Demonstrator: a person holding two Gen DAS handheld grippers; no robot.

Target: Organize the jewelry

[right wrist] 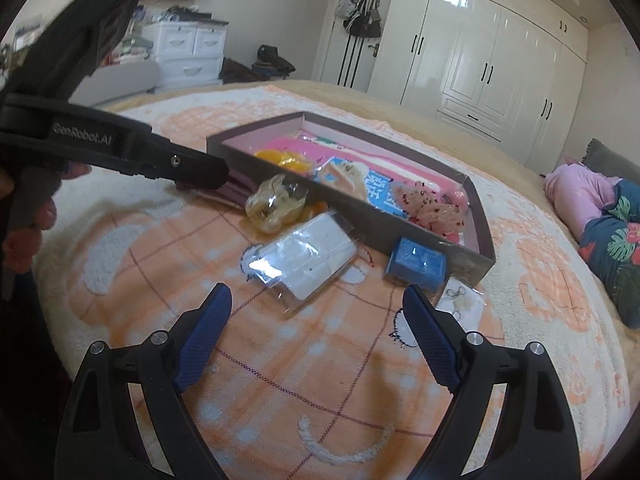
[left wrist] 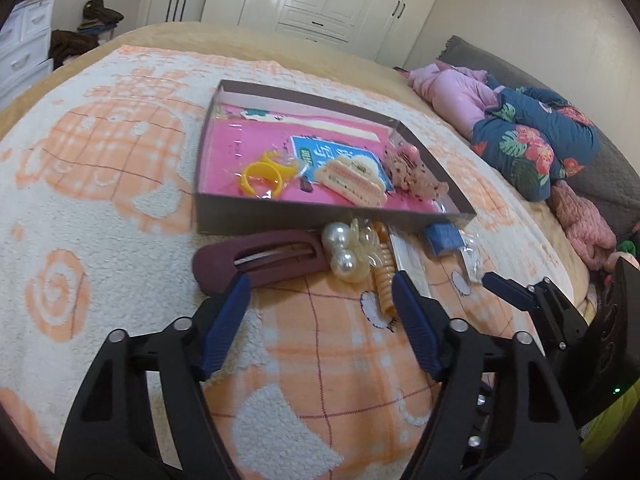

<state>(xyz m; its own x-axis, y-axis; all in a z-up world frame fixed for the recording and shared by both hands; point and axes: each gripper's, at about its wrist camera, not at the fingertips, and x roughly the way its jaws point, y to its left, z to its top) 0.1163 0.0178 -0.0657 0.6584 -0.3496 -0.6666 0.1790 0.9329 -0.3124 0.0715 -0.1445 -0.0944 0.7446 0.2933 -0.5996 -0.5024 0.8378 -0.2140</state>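
A shallow grey box (left wrist: 256, 222) with a pink lining lies on the bed; it also shows in the right wrist view (right wrist: 360, 216). Inside are a yellow bracelet (left wrist: 262, 176), a cream claw clip (left wrist: 352, 180) and a pink speckled clip (left wrist: 416, 172). In front of the box lie a maroon snap clip (left wrist: 256, 260), a pearl piece (left wrist: 340, 252), an orange spiral tie (left wrist: 386, 284), a clear packet with a white card (right wrist: 304, 260) and a small blue box (right wrist: 416, 262). My left gripper (left wrist: 320, 284) is open just before the maroon clip. My right gripper (right wrist: 316, 296) is open, empty, near the packet.
An orange and white blanket (left wrist: 120, 184) covers the bed. Pink and floral clothes (left wrist: 520, 128) are piled at the right. White wardrobes (right wrist: 480, 52) stand behind. A small clear earring packet (right wrist: 460, 300) lies by the blue box.
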